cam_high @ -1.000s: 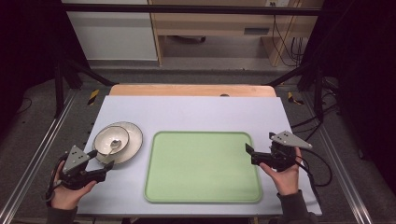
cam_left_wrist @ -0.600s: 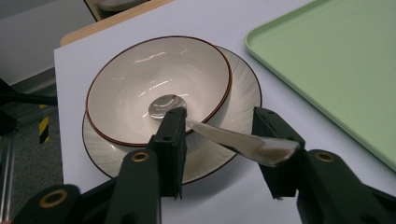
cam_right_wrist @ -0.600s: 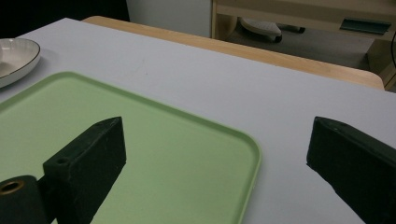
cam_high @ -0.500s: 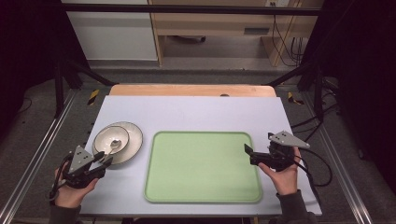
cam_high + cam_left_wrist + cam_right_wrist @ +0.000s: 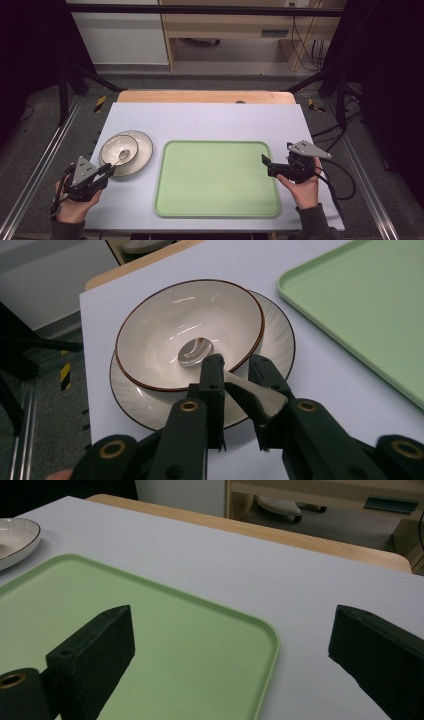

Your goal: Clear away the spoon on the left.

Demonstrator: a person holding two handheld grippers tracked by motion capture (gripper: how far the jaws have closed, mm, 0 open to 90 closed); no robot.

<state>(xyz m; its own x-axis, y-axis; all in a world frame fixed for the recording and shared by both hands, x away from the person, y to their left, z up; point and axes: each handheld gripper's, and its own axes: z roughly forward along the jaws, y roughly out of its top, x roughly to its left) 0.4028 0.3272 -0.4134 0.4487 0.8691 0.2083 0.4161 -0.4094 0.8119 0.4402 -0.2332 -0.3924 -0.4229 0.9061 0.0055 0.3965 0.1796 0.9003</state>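
The left gripper (image 5: 107,170) sits at the near left corner of the pale grey table (image 5: 210,120), carried in the person's left hand (image 5: 75,206). In the left gripper view, its two black jaws are clamped on the flat handle of a shiny metal spoon (image 5: 227,377). The spoon's bowl end rests at the bottom of a cream ceramic bowl with a dark brown rim (image 5: 165,335), and the handle slopes up over the bowl's near rim into the jaws.

The cream bowl stands on a wider off-white round plate with faint ribbed lines (image 5: 277,340), offset toward the plate's far left side. In the high view, the stacked bowl (image 5: 119,148) and plate (image 5: 142,150) lie on the left part of the table, just beside the left edge of a rectangular light green plastic tray with rounded corners (image 5: 215,180), apart from it.

The tray occupies the centre of the table, nearer the person's edge.

The right gripper (image 5: 266,166) is held in the right hand (image 5: 305,187) at the tray's right edge, pointing left. In the right gripper view, its jaws stand wide apart with nothing between them; one jaw is over the tray (image 5: 150,645), the other over bare table (image 5: 300,590).
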